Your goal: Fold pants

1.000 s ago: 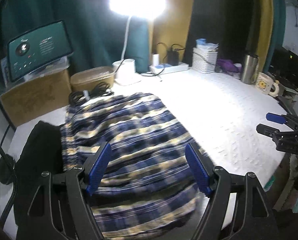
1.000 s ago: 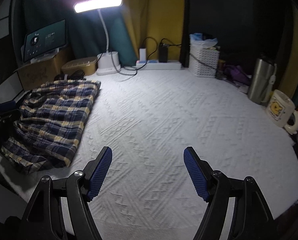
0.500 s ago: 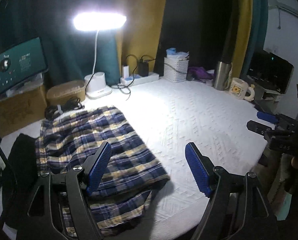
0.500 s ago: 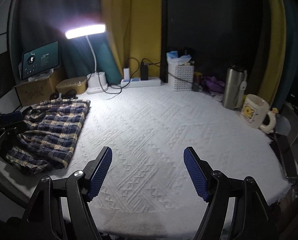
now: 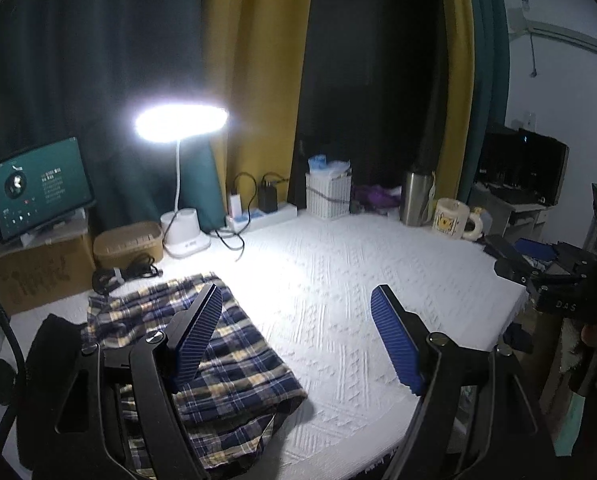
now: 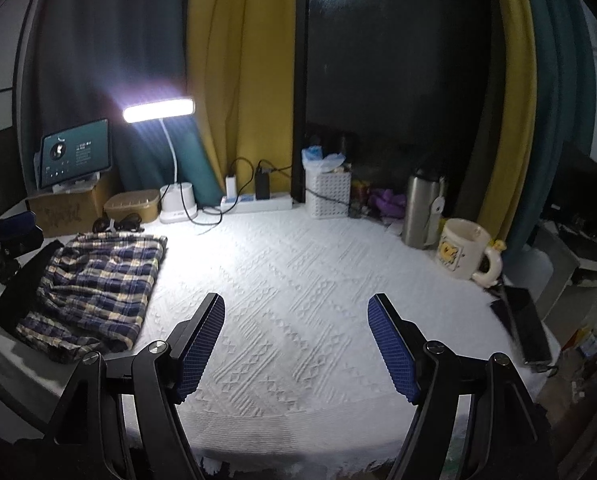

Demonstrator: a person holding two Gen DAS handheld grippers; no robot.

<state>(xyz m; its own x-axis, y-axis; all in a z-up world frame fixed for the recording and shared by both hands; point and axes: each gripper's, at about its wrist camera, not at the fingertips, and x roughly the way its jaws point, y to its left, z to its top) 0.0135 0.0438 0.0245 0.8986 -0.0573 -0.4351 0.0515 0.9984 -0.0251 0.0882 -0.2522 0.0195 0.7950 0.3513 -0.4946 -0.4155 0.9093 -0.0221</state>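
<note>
The blue, yellow and white plaid pants (image 5: pixel 234 364) lie folded in a compact stack at the left of the white textured table (image 5: pixel 358 280); they also show in the right wrist view (image 6: pixel 98 284). My left gripper (image 5: pixel 298 340) is open and empty, raised above the table to the right of the pants. My right gripper (image 6: pixel 296 344) is open and empty, above the middle of the table, well apart from the pants. The right gripper also shows at the right edge of the left wrist view (image 5: pixel 538 264).
A lit desk lamp (image 5: pixel 182 220), a tablet (image 5: pixel 38 188) on a cardboard box, a tan box (image 5: pixel 128 242), a power strip (image 5: pixel 262 214), a white basket (image 5: pixel 328 196), a steel flask (image 6: pixel 422 212) and a mug (image 6: pixel 464 254) line the back. A black cloth (image 5: pixel 54 344) lies left of the pants.
Both grippers have drawn back and up from the table. The left gripper moved away from over the pants, which stay folded at the left.
</note>
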